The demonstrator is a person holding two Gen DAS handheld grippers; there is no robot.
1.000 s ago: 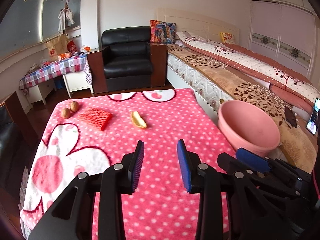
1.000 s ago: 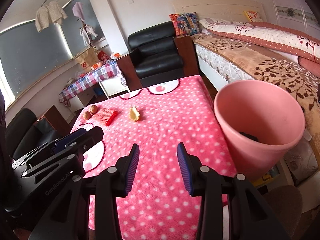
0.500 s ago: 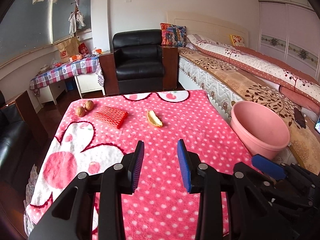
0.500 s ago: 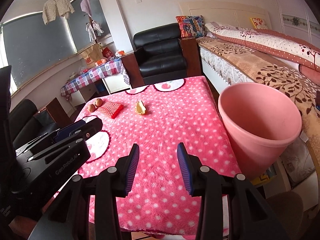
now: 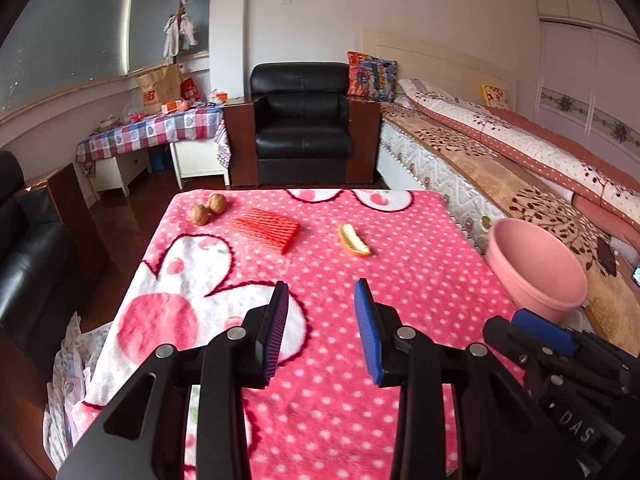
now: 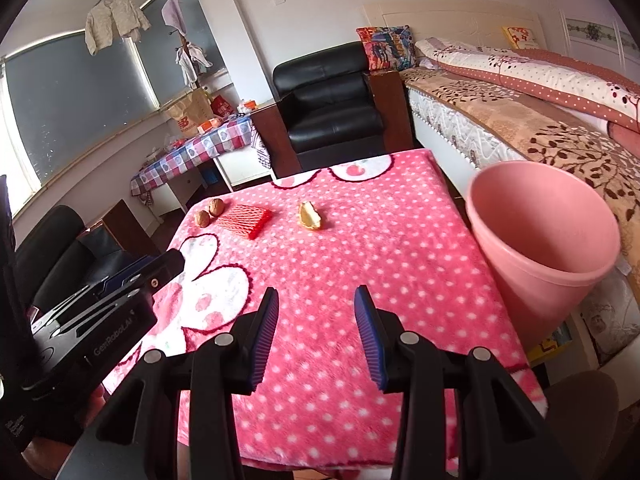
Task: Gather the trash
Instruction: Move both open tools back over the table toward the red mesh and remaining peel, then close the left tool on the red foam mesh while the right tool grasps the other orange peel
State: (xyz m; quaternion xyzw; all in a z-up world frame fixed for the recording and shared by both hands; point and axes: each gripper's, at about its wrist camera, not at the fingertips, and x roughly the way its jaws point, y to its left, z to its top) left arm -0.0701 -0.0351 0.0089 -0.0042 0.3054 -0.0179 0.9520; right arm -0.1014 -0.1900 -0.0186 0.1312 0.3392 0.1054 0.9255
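Observation:
On the pink polka-dot tablecloth (image 5: 400,280) (image 6: 380,248) lie a red foam net sleeve (image 5: 267,229) (image 6: 245,220), a yellow peel (image 5: 353,240) (image 6: 309,216) and two walnuts (image 5: 209,208) (image 6: 209,213), all toward the far end. A pink bin (image 5: 538,270) (image 6: 544,236) stands off the table's right edge. My left gripper (image 5: 322,300) hangs open over the near part of the cloth with nothing between its blue pads. The right gripper (image 6: 316,304) is open too, empty, to the left of the bin.
A black armchair (image 5: 302,128) stands beyond the table, a bed (image 5: 520,160) runs along the right, and a checked side table (image 5: 160,132) with bags sits at the left. A black sofa (image 5: 24,256) borders the table's left side.
Both grippers have drawn back toward the near end of the table, so the trash items and bin look farther away. Neither gripper's opening has changed.

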